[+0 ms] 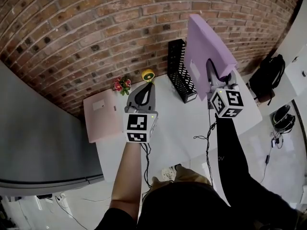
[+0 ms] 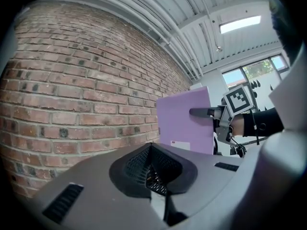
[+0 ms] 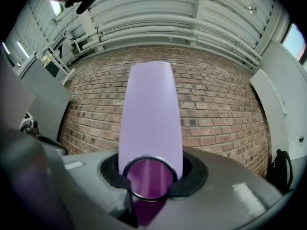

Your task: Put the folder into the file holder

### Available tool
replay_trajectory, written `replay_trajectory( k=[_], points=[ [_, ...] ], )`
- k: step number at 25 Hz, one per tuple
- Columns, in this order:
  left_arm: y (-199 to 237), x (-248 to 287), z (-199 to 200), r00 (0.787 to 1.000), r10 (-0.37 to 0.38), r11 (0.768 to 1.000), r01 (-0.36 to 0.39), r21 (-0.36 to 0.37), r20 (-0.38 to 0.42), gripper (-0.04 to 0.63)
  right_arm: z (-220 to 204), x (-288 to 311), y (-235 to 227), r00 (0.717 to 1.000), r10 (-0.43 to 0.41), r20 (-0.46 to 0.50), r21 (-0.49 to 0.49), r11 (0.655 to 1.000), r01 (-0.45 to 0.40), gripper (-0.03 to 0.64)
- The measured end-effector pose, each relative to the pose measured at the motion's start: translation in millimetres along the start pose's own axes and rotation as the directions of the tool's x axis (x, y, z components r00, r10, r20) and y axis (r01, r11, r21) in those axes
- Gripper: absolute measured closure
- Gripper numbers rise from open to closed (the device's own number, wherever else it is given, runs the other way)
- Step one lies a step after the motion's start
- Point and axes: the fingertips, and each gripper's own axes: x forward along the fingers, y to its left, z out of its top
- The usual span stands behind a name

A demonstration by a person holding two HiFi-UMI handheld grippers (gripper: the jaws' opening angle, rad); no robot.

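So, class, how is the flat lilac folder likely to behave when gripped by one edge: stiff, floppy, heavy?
The flat lilac folder is probably fairly stiff: it stands upright from the right gripper without drooping. Likely light, since one edge grip carries it. Its smooth faces may slip.

The lilac folder (image 1: 206, 47), at 1 o'clock in the head view, is plain pale purple with a small white label. At its 9 o'clock stands the file holder (image 1: 178, 71), black mesh. A pale pink folder (image 1: 101, 115) lies at 9 o'clock on the white desk (image 1: 177, 123). The wall (image 1: 96, 23) is red-brown brick with pale mortar lines. The left gripper (image 1: 148, 84) and right gripper (image 1: 212, 66) are grey, and their cubes carry black-and-white square markers. Pink and red flowers (image 1: 122, 84) sit at 11 o'clock.
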Motion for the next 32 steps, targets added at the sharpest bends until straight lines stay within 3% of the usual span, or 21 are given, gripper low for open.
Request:
replay_trajectory(
  k=[10,16,32],
  points=[
    [10.2,38.1,-6.7,0.999,0.018,1.0,-0.018,0.021,-0.028,0.586,-23.4,56.7,-13.9,0.999,0.033,0.0,0.048,0.998,-0.033,0.483],
    [30.7,55.3,-8.4,0.997,0.079,0.997,-0.078,0.023,-0.022,0.586,-41.3,84.2,-19.7,0.999,0.04,-0.014,0.065,0.997,-0.039,0.483],
    [45.6,87.2,-31.0,0.993,0.099,0.995,-0.099,0.017,-0.069,0.586,-74.7,112.5,-29.7,0.997,0.059,-0.046,0.078,0.995,-0.055,0.483]
  ],
)
